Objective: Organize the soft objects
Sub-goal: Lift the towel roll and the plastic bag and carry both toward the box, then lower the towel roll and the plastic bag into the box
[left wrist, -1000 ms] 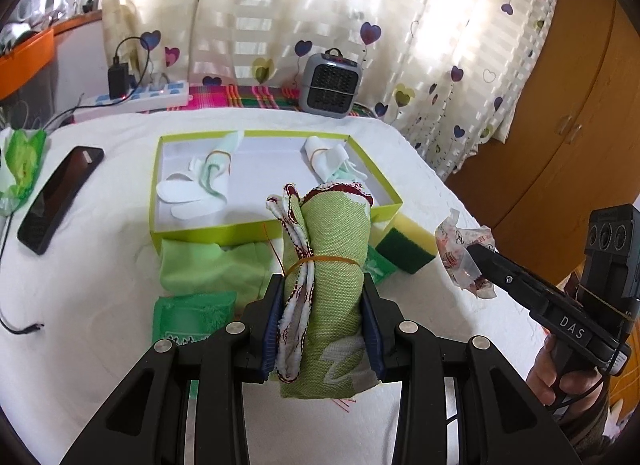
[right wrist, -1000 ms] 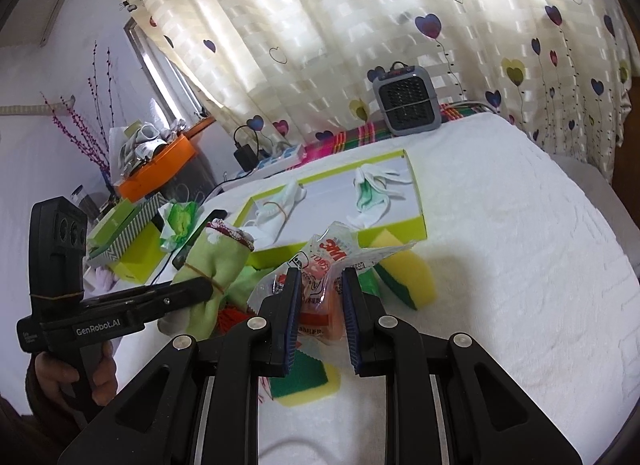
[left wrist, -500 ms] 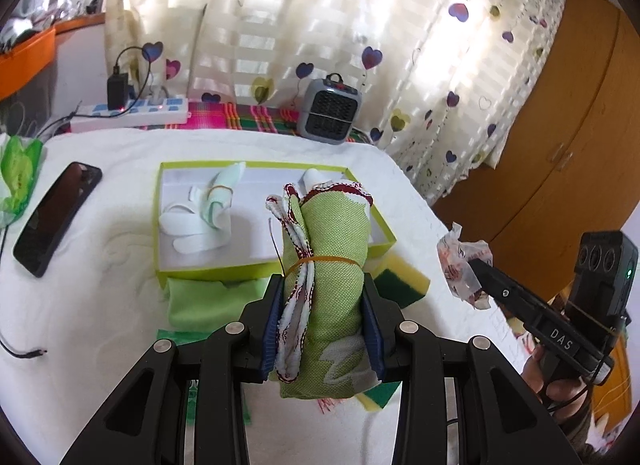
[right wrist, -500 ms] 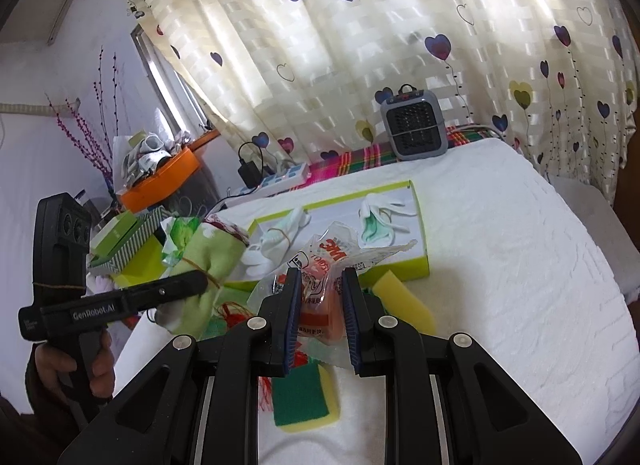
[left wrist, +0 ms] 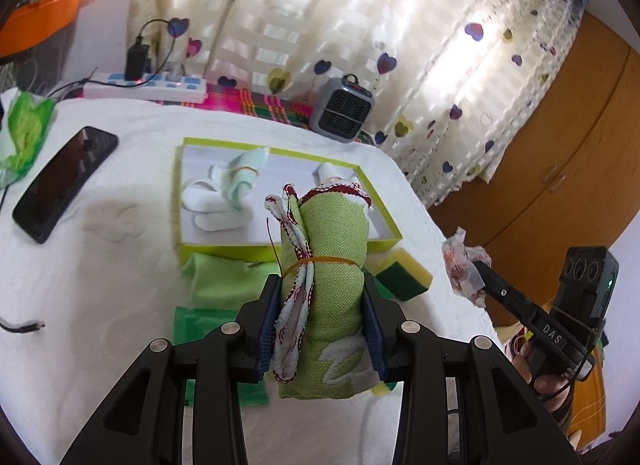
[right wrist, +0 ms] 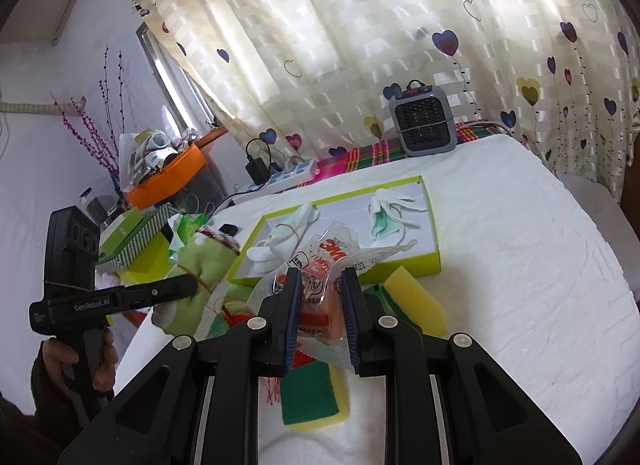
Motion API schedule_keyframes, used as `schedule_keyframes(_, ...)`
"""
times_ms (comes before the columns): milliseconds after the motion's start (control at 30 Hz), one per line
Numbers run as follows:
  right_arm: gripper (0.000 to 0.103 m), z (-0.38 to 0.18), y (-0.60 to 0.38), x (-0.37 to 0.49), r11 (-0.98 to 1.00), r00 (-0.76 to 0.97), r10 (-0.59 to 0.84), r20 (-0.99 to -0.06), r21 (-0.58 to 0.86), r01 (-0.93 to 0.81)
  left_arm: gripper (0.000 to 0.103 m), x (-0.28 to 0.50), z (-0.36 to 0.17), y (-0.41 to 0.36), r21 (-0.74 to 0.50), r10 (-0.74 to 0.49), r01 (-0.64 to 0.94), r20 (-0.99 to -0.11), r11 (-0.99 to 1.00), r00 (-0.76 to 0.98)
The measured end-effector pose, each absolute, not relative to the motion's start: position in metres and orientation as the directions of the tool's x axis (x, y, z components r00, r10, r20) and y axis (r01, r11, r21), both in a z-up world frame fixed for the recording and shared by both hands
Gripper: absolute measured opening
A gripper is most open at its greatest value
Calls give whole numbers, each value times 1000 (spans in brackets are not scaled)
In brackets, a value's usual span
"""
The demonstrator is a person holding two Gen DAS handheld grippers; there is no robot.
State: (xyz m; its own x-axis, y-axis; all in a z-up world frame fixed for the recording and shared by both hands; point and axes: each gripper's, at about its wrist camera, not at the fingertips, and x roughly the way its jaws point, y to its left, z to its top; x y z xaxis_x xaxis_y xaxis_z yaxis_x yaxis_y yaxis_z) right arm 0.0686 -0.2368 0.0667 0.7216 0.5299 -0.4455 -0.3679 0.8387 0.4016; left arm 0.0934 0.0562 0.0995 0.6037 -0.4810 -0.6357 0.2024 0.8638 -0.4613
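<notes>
Fingers (left wrist: 276, 329) of the left gripper (left wrist: 322, 325), tilted downward, loosen around the green cloth roll (left wrist: 324, 285).

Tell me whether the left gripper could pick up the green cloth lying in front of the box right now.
Probably not: the left gripper has the rolled green cloth bundle between its pads, though the jaws are opening. The flat green cloth lies uncovered below it.

light: bright daylight through sheer cream heart-print curtain (right wrist: 360, 45) | glare: curtain blown out | shadows: soft, faint | distortion: fisheye bending, dark corners | focus: mostly sharp
</notes>
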Motion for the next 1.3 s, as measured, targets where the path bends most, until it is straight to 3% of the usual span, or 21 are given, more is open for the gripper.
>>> schedule_keyframes(433,21,64,-224,70,827,700,551,-454,410,-384,39,88,81,84,-454,-432,126,-672,882,602)
schedule_keyframes(667,21,64,-222,70,827,698,552,-456,406,-389,45,79,56,66,-385,-422,183,-743,904,520)
schedule_keyframes(900,21,62,-218,70,826,692,555,-462,408,-389,47,77,40,41,-195,-280,218,-826,956,489)
schedule_keyframes(1000,21,61,-219,71,826,692,554,-464,409,-387,47,78,36,40,-214,-298,224,-829,951,474)
schedule_keyframes(1200,21,61,-220,71,827,694,552,-463,409,-385,33,78,42,48,-219,-290,196,-813,956,505)
schedule_keyframes(1300,21,61,-220,71,828,694,551,-463,409,-384,32,76,53,55,-248,-307,182,-787,952,535)
